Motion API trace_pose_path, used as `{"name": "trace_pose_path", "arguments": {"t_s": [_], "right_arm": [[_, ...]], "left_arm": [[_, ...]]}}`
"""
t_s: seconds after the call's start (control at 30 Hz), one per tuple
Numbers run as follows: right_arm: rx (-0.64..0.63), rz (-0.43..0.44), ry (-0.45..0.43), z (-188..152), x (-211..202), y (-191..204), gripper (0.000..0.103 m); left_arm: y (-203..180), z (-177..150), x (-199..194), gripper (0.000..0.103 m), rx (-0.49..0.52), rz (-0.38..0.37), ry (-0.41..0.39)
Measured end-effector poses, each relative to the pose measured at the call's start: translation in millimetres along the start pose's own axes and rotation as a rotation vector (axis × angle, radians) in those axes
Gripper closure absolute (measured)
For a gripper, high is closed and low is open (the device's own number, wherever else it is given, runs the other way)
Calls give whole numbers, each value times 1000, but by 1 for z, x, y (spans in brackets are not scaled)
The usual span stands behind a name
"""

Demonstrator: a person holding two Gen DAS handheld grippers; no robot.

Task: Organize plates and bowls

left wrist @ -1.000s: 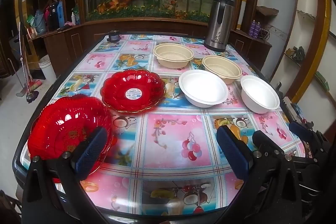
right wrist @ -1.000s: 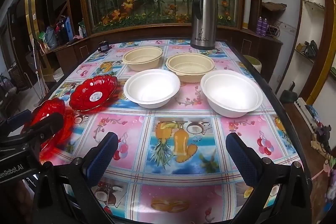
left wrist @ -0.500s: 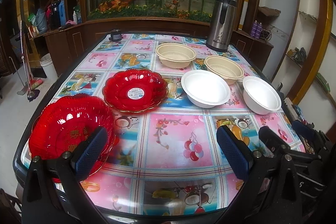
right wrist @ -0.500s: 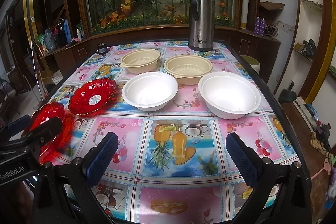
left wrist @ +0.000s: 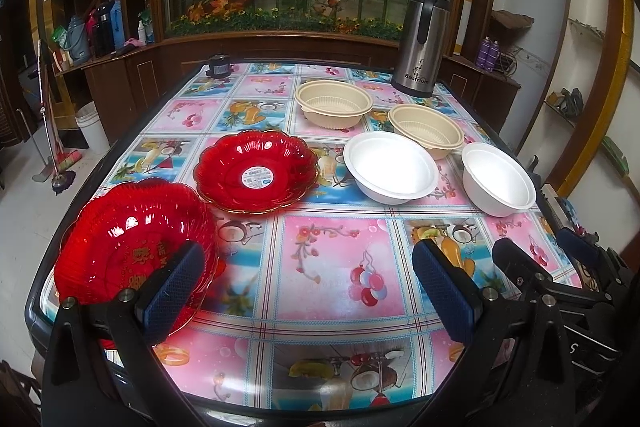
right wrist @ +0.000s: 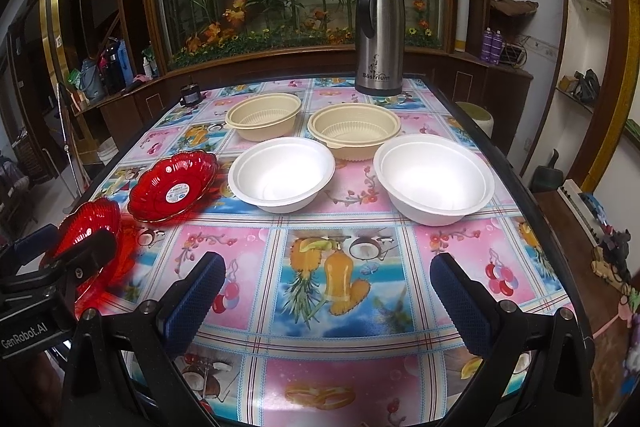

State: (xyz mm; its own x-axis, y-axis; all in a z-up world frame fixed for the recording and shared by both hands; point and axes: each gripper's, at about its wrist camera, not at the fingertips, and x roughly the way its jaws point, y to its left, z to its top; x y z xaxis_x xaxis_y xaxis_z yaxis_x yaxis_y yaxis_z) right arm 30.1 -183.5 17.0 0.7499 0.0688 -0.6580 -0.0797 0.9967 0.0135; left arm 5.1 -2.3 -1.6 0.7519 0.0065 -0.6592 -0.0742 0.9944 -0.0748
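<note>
I've eased both wide-open grippers, left (left wrist: 306,291) and right (right wrist: 330,301), slightly forward over the table (right wrist: 400,379); all 6 dishes remain untouched.

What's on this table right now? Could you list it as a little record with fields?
surface: table with a fruit-print cloth
red plates: two, one near the front left corner, one with a sticker further in
white bowls: two, left and right, apart
beige bowls: two, left and right, behind the white ones
other: steel flask at the far edge
left gripper: open, empty
right gripper: open, empty
stacking: none yet
</note>
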Motion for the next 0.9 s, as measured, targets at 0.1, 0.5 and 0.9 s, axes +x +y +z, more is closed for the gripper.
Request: {"name": "trace_pose_path", "arguments": {"t_s": [0.1,0.5,0.9], "right_arm": [[1,0,1,0,0,0,0],[3,2,1,1,0,0,0],[4,2,1,0,0,-1,0]], "left_arm": [[0,0,0,0,-1,0,0],[0,-1,1,0,-1,1,3],[-1,-4,2,0,2,4,9]]}}
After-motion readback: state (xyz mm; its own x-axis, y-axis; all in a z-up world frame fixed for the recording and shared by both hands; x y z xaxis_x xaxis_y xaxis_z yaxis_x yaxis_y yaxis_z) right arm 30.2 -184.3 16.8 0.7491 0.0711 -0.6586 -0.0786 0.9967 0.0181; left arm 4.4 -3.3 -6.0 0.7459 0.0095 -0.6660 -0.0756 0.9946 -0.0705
